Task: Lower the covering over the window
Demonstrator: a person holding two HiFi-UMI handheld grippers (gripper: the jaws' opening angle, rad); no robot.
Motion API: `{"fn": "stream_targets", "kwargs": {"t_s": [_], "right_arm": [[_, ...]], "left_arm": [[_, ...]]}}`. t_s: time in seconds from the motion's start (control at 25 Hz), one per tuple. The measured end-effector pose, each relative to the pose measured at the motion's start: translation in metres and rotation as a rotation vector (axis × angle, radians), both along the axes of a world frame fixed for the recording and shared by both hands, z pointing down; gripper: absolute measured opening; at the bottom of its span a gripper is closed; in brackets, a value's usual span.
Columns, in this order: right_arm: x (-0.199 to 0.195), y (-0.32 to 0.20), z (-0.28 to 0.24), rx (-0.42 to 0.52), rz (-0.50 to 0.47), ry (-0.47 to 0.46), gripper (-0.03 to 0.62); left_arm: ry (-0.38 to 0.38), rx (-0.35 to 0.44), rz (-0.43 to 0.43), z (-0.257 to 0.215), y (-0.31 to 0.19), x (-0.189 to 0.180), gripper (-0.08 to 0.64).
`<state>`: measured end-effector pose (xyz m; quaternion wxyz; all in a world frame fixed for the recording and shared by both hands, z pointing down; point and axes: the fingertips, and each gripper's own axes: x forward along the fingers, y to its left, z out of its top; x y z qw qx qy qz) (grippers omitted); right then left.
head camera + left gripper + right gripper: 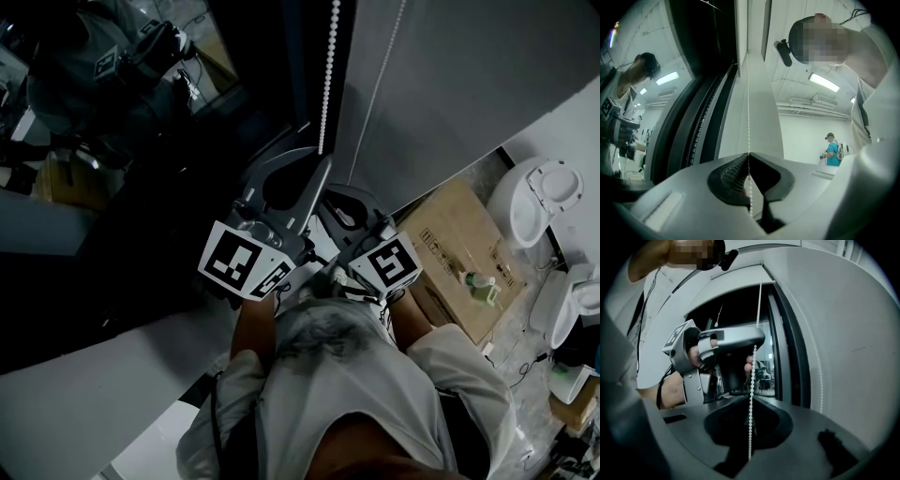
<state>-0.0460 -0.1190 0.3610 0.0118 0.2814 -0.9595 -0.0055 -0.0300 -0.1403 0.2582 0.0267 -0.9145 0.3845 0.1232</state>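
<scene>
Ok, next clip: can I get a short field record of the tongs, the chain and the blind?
left tongs: shut on the bead chain, gripping it higher up than the right tongs
right tongs: shut on the same bead chain, lower down
blind: grey fabric beside the dark window glass
blind height: cannot tell
floor: cardboard box

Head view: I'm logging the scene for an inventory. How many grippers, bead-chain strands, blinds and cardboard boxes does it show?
grippers: 2 (left gripper, right gripper)
chain strands: 2
blind: 1
box: 1
total: 6
</scene>
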Motion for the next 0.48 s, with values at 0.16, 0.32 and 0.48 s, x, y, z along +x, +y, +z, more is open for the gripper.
{"fn": "stream_targets", "kwargs": {"t_s": [0.16,0.32,0.48], "right_arm": [[0.006,0.007,-0.003,-0.028,-0.005,-0.010,0.020],[0.015,0.009,-0.013,-0.012,0.010,-0.044,0.032],[0.025,0.009,-0.025,-0.022,0.026,-0.095,0.077]], "left_arm": [[-0.009,-0.005,-0.013,0.003,0.001,-0.002,0.015],[-0.020,-0.032,-0.024,0.016,0.001,-0.003,0.014],[-0.030,-0.049,-0.031,0.023,0.000,-0.004,0.014]]}}
